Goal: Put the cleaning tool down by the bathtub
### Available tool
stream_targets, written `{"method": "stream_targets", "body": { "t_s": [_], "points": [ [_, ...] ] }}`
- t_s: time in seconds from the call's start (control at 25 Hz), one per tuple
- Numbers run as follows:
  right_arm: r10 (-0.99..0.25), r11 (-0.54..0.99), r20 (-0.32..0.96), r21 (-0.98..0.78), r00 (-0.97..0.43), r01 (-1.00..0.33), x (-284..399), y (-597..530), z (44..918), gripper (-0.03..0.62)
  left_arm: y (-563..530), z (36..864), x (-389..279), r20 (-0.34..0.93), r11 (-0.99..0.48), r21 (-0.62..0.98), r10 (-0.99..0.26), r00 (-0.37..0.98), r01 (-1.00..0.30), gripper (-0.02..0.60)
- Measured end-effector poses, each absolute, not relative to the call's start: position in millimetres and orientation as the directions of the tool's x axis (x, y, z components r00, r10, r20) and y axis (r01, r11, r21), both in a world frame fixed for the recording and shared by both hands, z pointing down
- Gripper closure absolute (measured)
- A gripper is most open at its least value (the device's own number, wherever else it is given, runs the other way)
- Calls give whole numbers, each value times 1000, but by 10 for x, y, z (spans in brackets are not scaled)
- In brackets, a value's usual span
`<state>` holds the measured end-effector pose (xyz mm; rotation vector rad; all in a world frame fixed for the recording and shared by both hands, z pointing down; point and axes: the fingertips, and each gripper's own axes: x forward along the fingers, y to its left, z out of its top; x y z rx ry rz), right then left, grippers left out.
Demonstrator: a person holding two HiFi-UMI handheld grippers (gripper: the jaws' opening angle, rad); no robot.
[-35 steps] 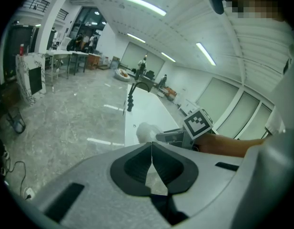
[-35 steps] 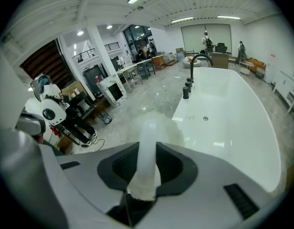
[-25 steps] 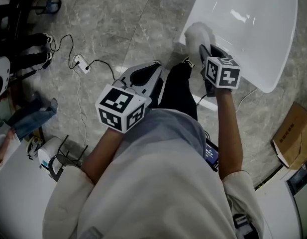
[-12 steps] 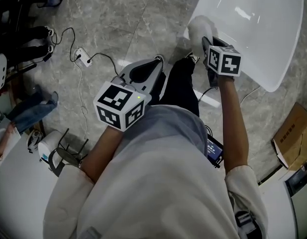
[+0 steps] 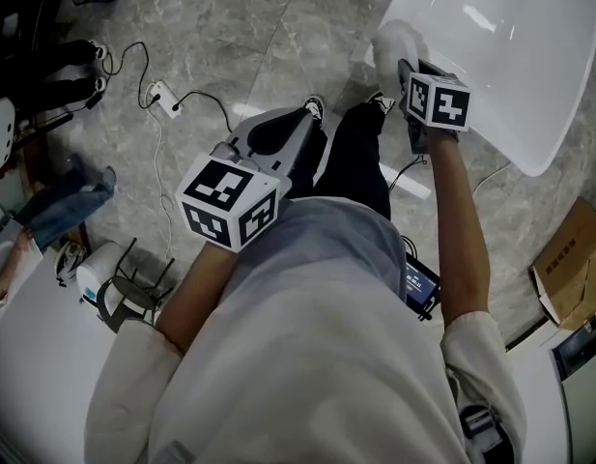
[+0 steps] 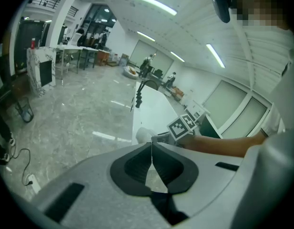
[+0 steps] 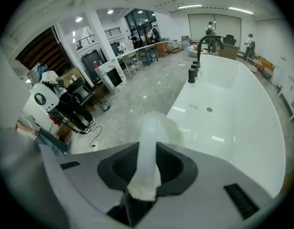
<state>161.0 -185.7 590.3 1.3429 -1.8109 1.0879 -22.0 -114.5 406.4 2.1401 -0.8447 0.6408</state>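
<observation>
My right gripper is shut on the pale handle of the cleaning tool, which runs out from between the jaws to a fluffy white head. In the head view that white head hangs at the near rim of the white bathtub, just ahead of the right gripper. The tub fills the right side of the right gripper view. My left gripper is held over the floor by the person's knees, its jaws shut with nothing between them.
Grey marble floor lies left of the tub, with a white power strip and cable. A dark tap stands at the tub's far end. A cardboard box sits at the right; a phone hangs at the person's hip.
The right gripper with the cleaning tool has moved forward and up the picture along the tub's rim. The left gripper has barely shifted.
</observation>
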Motion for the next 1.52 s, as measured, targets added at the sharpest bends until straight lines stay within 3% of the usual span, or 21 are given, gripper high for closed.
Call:
{"method": "stream_targets", "body": {
  "t_s": [1.52],
  "points": [
    [-394, 60, 895, -204, -211, -977, 1670, -2202, 6568, 505, -1496, 4166, -472, 682, -425, 456, -397, 614, -782, 571]
  ]
}}
